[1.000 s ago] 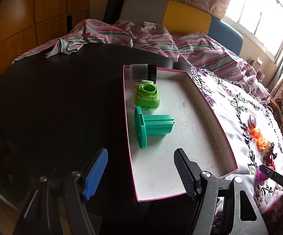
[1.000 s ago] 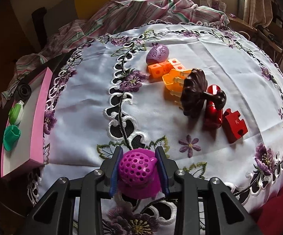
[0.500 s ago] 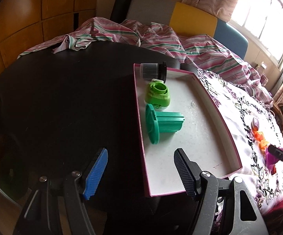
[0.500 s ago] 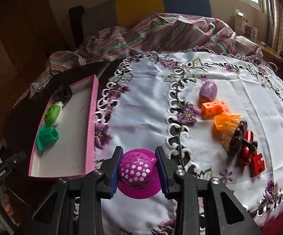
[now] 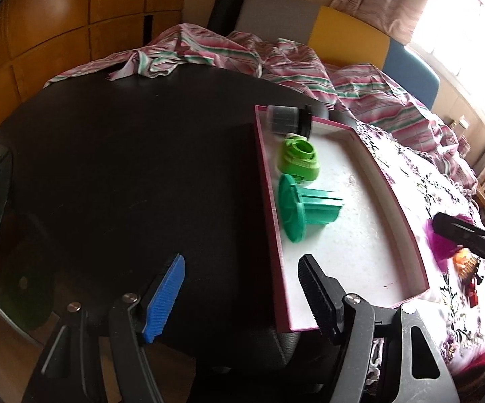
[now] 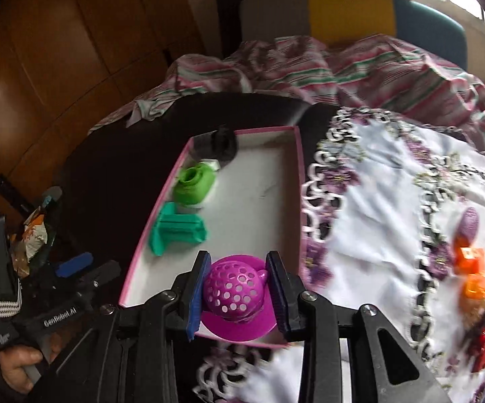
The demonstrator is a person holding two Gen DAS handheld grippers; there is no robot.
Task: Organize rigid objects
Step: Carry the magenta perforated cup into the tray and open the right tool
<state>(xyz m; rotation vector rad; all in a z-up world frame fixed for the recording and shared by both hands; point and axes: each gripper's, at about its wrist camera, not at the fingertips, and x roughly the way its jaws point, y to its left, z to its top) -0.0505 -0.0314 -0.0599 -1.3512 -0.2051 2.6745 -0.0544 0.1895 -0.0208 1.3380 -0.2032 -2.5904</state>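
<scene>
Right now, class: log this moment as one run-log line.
right gripper: shut on strainer, above tray | left gripper: open, empty | in tray: black cap, green lid, green spool

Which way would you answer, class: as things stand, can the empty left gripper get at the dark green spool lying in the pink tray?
Probably yes. The left gripper is open and empty, the spool lies uncovered just ahead, and only the low tray wall stands between.
</scene>
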